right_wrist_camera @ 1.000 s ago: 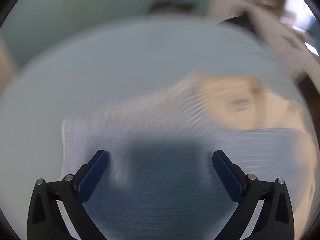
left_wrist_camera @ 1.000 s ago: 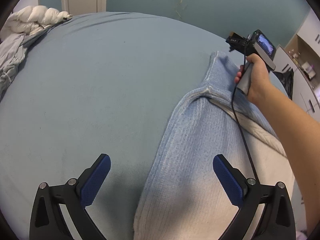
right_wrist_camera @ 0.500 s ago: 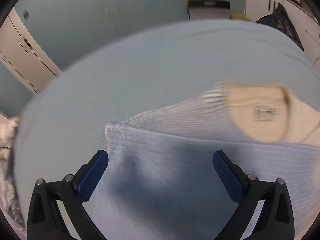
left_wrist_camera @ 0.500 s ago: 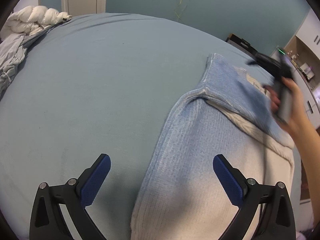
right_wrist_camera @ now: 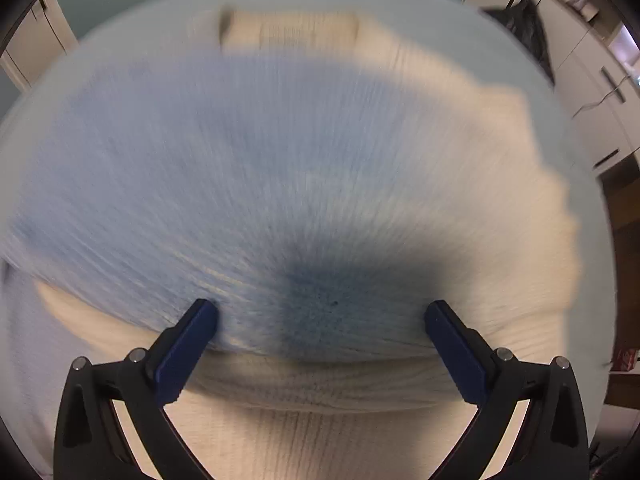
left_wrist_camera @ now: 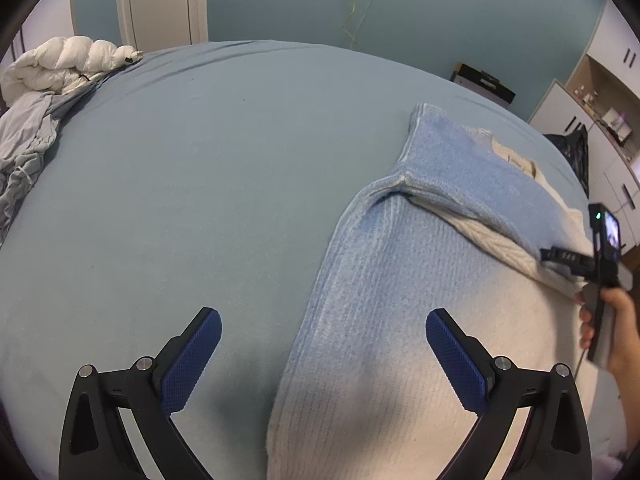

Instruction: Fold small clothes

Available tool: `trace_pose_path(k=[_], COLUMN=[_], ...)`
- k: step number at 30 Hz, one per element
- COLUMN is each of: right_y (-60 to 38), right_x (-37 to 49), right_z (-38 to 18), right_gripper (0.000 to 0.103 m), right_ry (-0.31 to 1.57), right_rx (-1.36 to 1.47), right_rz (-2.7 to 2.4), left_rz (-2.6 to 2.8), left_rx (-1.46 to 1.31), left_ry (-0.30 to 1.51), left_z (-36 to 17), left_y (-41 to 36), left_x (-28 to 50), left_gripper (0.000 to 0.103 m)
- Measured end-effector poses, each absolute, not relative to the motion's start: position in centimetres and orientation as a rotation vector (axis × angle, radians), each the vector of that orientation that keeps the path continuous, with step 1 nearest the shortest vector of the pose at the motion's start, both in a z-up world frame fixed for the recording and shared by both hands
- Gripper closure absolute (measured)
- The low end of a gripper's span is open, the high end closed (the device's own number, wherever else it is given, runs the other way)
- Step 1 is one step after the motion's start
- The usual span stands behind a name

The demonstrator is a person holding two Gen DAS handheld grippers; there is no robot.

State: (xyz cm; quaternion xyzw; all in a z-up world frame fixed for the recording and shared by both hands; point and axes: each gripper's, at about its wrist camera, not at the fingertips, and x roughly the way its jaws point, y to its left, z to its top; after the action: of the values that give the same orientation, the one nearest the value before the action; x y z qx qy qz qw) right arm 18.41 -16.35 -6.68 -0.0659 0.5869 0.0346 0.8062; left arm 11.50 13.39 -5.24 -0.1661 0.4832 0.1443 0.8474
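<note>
From the left wrist camera, the left gripper (left_wrist_camera: 323,354) hangs low over the bed (left_wrist_camera: 192,184), and its jaws stand wide apart with nothing between them. The sweater (left_wrist_camera: 400,280), blue on one side and fading to cream on the other, lies flat on the bed sheet; its left edge runs up between the two blue pads. One blue sleeve (left_wrist_camera: 460,172) is folded across the body of the sweater toward the right. At the right border of this view the right gripper (left_wrist_camera: 576,260) is seen from the side, held by the right hand (left_wrist_camera: 616,332), with its tip at the cream cuff of this sleeve; its jaws cannot be judged from this side. Far at the left, a white duvet (left_wrist_camera: 68,64) and grey bedding (left_wrist_camera: 24,148) are bunched at the edge of the bed.

Through the right wrist camera, the picture is blurred by motion. The right gripper (right_wrist_camera: 322,328) is very close to the sweater (right_wrist_camera: 240,160), and its jaws are open wide, not holding the cloth. The folded blue sleeve edge lies between the two pads, with the cream knit below it.
</note>
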Motion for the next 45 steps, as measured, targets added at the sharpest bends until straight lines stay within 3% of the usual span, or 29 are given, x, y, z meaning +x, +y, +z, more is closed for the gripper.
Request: trace_pose_path(k=[3, 8, 11, 16, 21, 25, 27, 29, 31, 36, 40, 45], right_y=[-17.0, -24.1, -29.2, -28.9, -23.4, -18.2, -16.8, -16.7, -17.4, -20.1, -22.1, -24.6], right_x=[19.1, 21.8, 24.1, 25.9, 26.8, 27.4, 27.7, 27.0, 27.2, 22.3, 13.4, 1.5], right_z=[-5.3, 1.0, -0.1, -5.5, 0.4, -1.9, -6.3, -6.2, -5.1, 2.5, 8.5, 8.7], right_gripper=[0.001, 0.001, 0.001, 0.001, 0.001, 0.001, 0.001, 0.001, 0.001, 0.001, 0.001, 0.001], right_ry=[1.277, 1.022, 1.041, 1.262, 0.990, 1.124, 1.217, 1.150, 1.202, 1.151, 1.123, 1.123], right_rx=[-0.077, 0.251, 0.385, 0.180, 0.149, 0.093, -0.029, -0.038, 0.029, 0.145, 0.231, 0.367], right_rz=[0.070, -0.055, -0.158, -0.250, -0.221, -0.132, -0.179, -0.179, -0.190, -0.133, 0.015, 0.169], left_rz=[0.301, 0.293, 0.289, 0.292, 0.291, 0.302, 0.308, 0.323, 0.324, 0.322, 0.308, 0.254], left_rx=[-0.340, -0.352, -0.363, -0.377, -0.365, -0.358, -0.362, -0.362, -0.361, -0.336, -0.317, -0.301], left_ry=[1.012, 1.009, 1.022, 1.040, 1.036, 1.037, 1.034, 1.034, 1.039, 1.038, 1.030, 1.042], left_z=[-5.1, -5.1, -5.5, -6.1, -5.9, -6.0, -6.1, -6.2, -6.3, -5.6, -3.8, -2.6], left_y=[13.2, 13.4, 13.6, 13.8, 13.5, 13.7, 14.0, 14.4, 14.5, 14.9, 15.6, 16.4], left_x=[11.2, 11.4, 11.6, 12.0, 12.3, 12.2, 12.1, 11.9, 11.8, 11.6, 9.7, 5.8], left_gripper=[0.000, 0.000, 0.000, 0.000, 0.000, 0.000, 0.000, 0.000, 0.000, 0.000, 0.000, 0.000])
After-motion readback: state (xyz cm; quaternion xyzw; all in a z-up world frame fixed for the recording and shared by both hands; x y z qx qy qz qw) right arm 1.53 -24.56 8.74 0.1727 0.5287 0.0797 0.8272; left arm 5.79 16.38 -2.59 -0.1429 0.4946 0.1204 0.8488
